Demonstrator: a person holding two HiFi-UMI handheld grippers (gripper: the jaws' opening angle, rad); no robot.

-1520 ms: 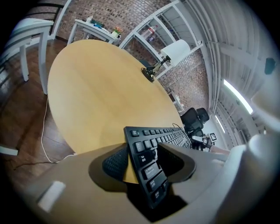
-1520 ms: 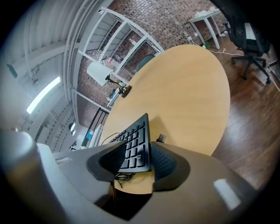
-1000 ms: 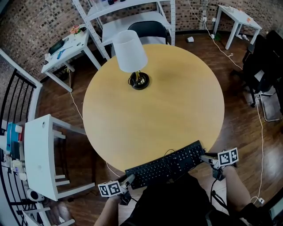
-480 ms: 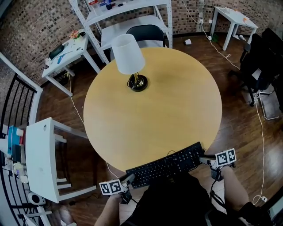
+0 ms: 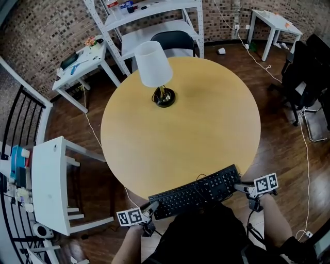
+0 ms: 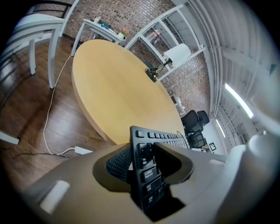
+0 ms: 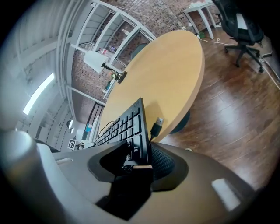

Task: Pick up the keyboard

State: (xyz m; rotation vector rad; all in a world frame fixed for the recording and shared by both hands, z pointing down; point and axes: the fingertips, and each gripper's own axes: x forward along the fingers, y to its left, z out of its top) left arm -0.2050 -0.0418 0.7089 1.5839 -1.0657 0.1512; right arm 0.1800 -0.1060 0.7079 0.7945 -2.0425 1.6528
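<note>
A black keyboard (image 5: 193,192) lies slanted at the near edge of the round wooden table (image 5: 180,129), overhanging the rim. My left gripper (image 5: 153,207) has the keyboard's left end (image 6: 151,146) between its jaws, with a pad on the underside and a jaw on the keys. My right gripper (image 5: 238,186) holds the right end (image 7: 127,127), and its jaws are closing on it. The keyboard's cable loops on top and its USB plug (image 7: 156,127) hangs off the table edge.
A lamp with a white shade (image 5: 153,63) stands on the table's far side. A white chair (image 5: 49,185) is at the left, white shelving (image 5: 154,10) and a black chair (image 5: 172,37) are behind, and an office chair (image 5: 309,67) is at the right. Cables lie on the wooden floor.
Both grippers stay at the keyboard's two ends and the keyboard has barely moved. Only the head view has shifted slightly.
</note>
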